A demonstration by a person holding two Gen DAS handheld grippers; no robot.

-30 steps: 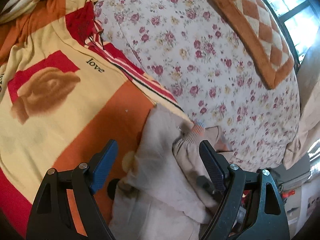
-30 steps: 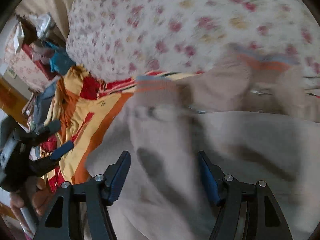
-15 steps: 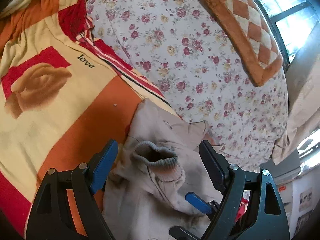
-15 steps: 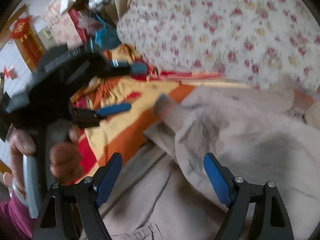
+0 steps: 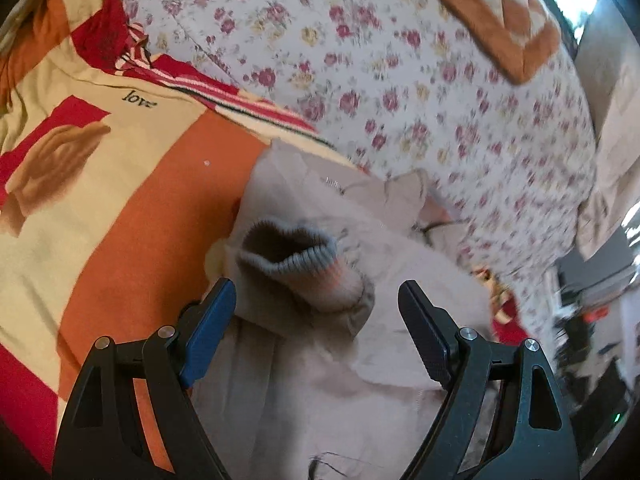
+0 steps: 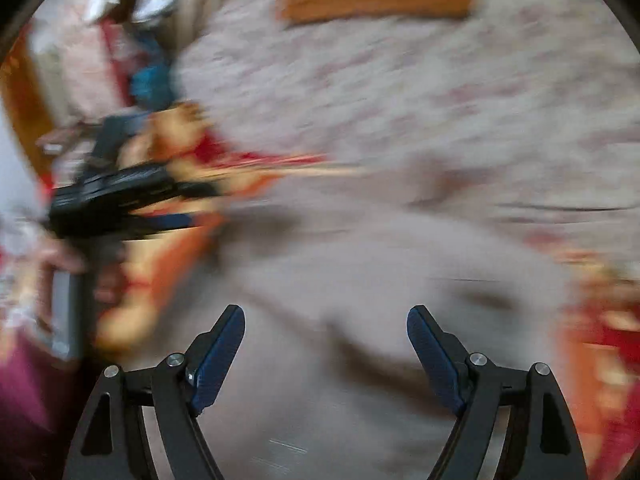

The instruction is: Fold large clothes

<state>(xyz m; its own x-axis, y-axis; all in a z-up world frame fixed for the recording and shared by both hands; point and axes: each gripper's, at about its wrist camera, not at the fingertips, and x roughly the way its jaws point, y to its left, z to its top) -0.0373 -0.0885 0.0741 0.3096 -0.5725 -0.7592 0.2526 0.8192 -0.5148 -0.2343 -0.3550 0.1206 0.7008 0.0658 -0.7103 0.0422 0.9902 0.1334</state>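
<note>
Jaws, left: left gripper [image 5: 316, 312] stands wide apart and grips nothing; the ribbed cuff [image 5: 288, 252] lies just beyond and between the tips, no pad pressing it.
Jaws, right: right gripper [image 6: 326, 340] also stands wide and empty; its jaws have just been opening, with only loose beige cloth below them, nothing pinched.
Just changed: a second ago the sleeve end lay crumpled by the left jaws; now the cuff sits mouth-up on the body of the garment, and the right gripper's view has swung out over the cloth and blurred.
Meaning: the sleeve looks laid inward and let go, so I judge one fold step done and the next hold not yet taken.
Garment: beige sweatshirt [image 5: 360, 320], soft matte knit, rumpled, lying on the bed under both grippers; cuff grey-ribbed with an orange band.
Beneath: blanket [image 5: 120, 208], blocks of orange, cream and red, smooth.
Beyond: floral quilt [image 5: 400, 80], puffy, small red roses.
Farthest: orange diamond-patterned cushion [image 5: 500, 12].
Left edge, right view: a hand [image 6: 76, 268] holding the other gripper, blurred.
</note>
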